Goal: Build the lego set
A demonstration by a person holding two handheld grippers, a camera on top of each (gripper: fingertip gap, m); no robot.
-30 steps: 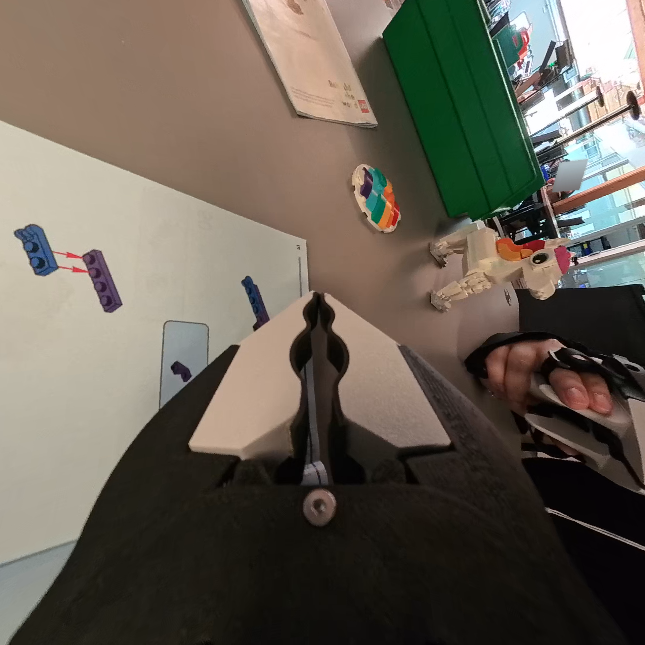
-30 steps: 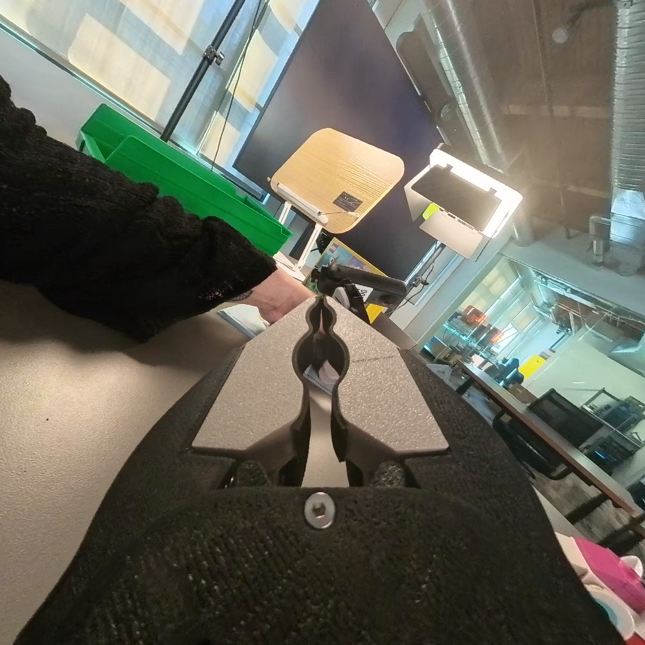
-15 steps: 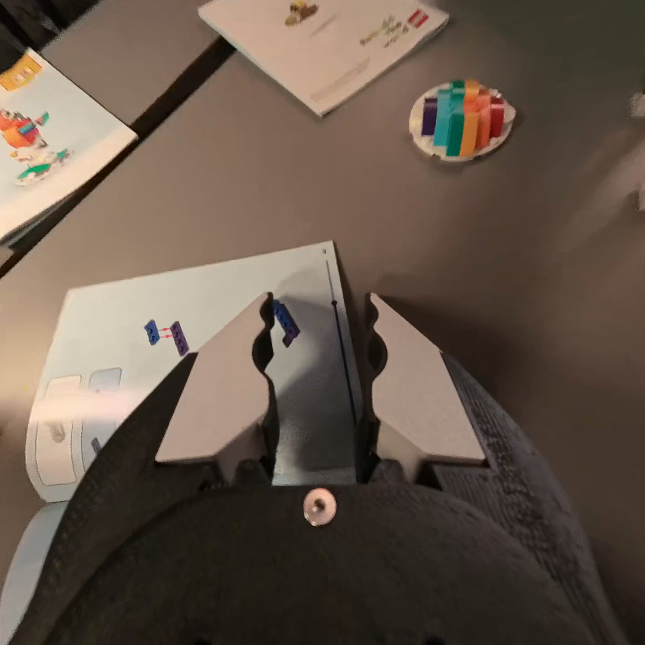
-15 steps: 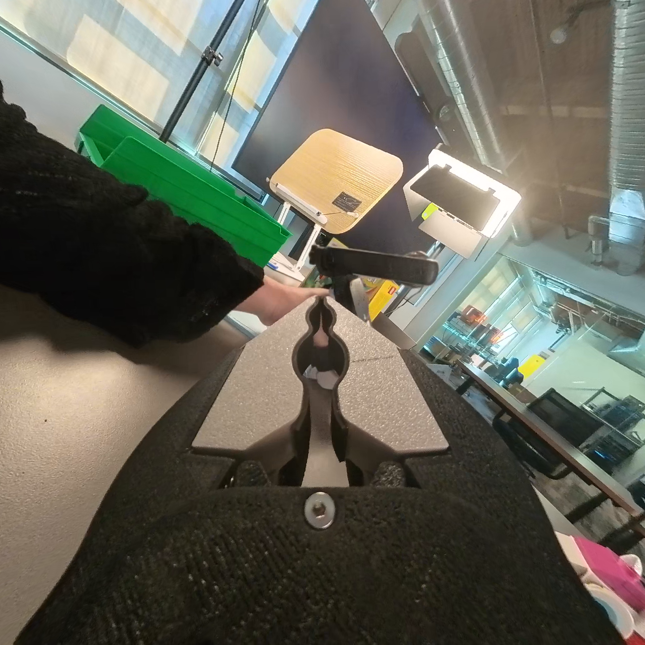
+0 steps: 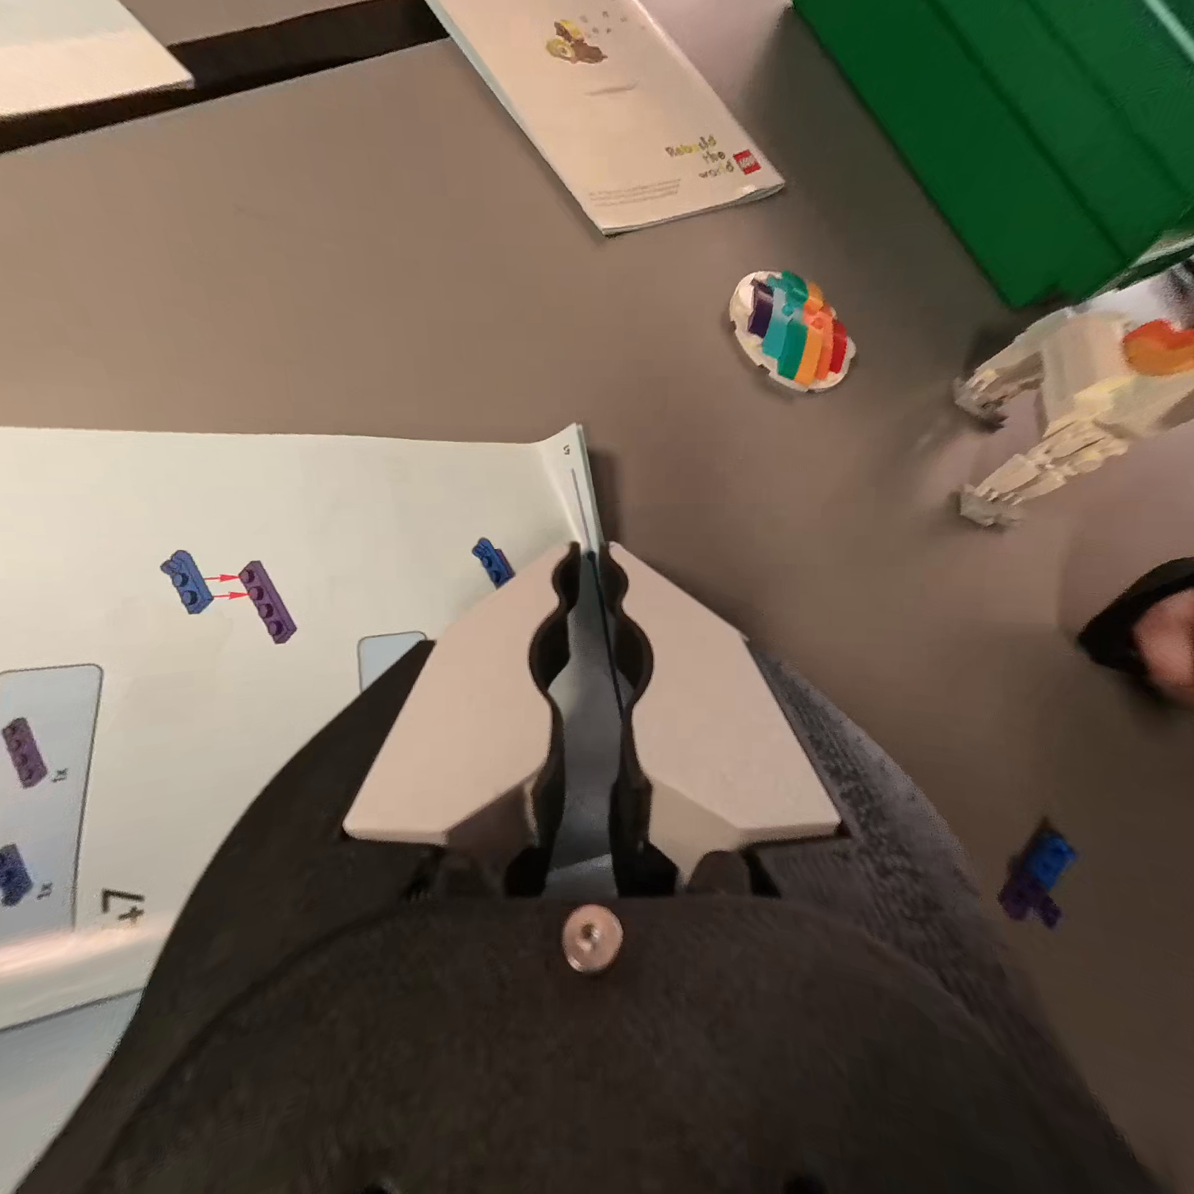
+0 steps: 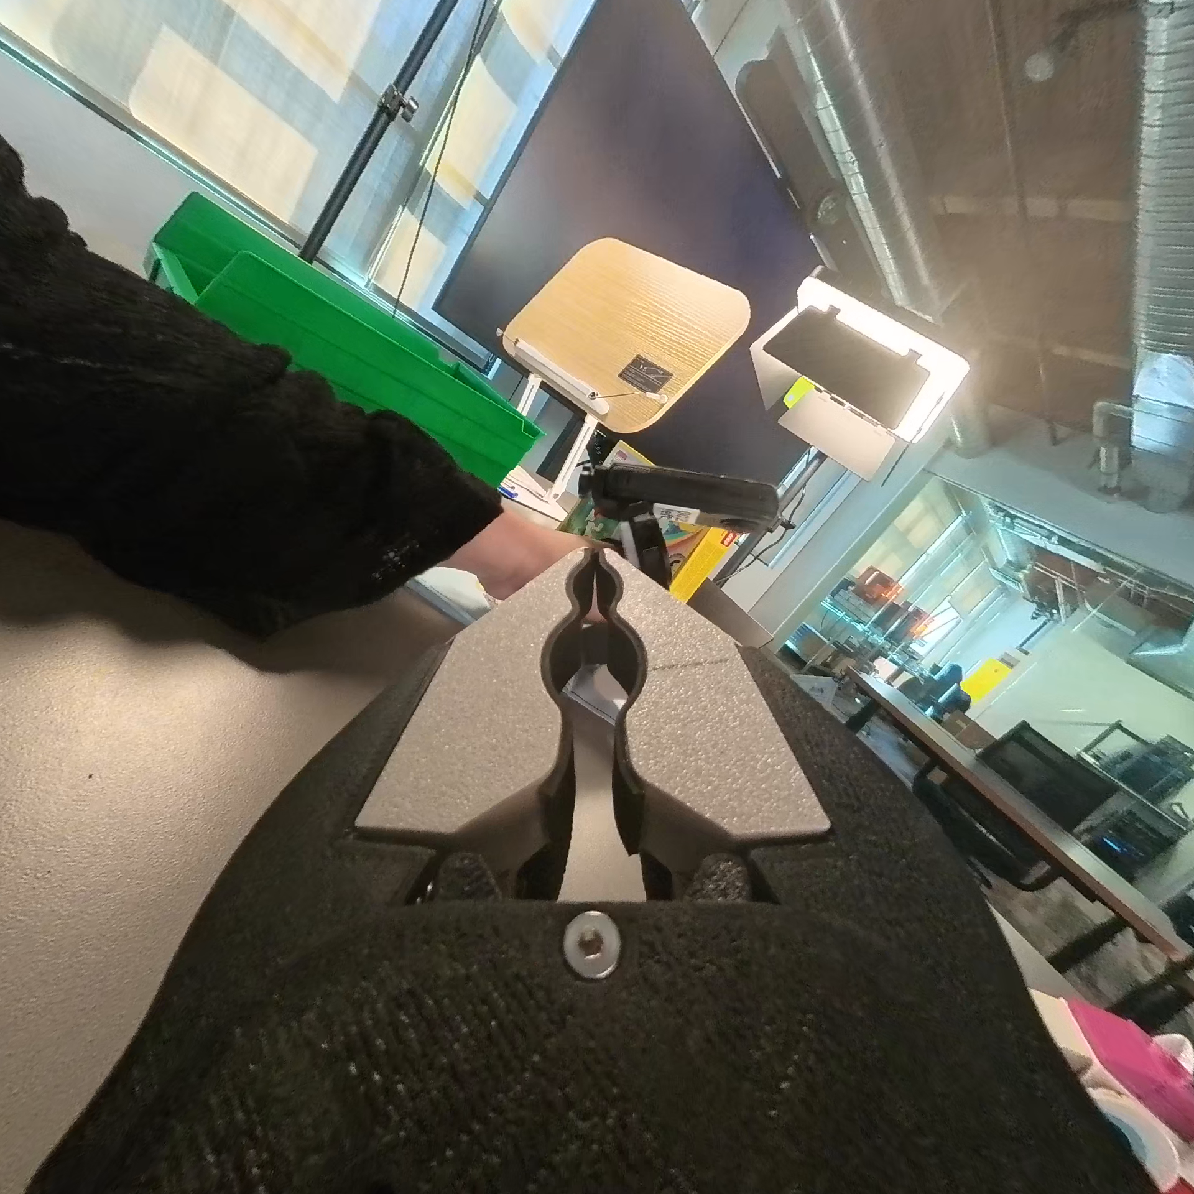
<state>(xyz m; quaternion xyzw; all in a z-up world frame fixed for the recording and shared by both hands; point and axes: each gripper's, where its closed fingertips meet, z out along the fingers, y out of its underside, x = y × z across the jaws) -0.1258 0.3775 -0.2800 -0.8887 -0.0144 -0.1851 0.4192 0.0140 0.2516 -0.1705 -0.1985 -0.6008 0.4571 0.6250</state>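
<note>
In the left wrist view my left gripper (image 5: 593, 550) has its jaws almost together over the right edge of the open instruction page (image 5: 291, 517), and the page edge runs between them. A small blue and purple brick assembly (image 5: 1037, 879) lies on the grey table to its right. A rainbow build on a white round plate (image 5: 798, 336) and a white unicorn model (image 5: 1066, 413) stand farther off. My right gripper (image 6: 594, 557) is shut and empty, low by the table and tilted up toward the room. The unicorn's pink head (image 6: 1124, 1059) shows at the lower right.
A green bin (image 5: 1034, 129) stands at the far right, with a closed booklet (image 5: 620, 116) beside it. A hand (image 5: 1156, 646) is at the right edge. In the right wrist view a black sleeve (image 6: 226, 452) crosses the table in front of the green bin (image 6: 362, 349). The tips of one gripper are about 20 cm away from the tips of the other. The white unicorn model (image 5: 1066, 413) is about 20 cm from both grippers' fingertips.
My left gripper was shut, opened over the page half a second ago, and has now closed again on the page's right edge. The right gripper stayed still and shut.
</note>
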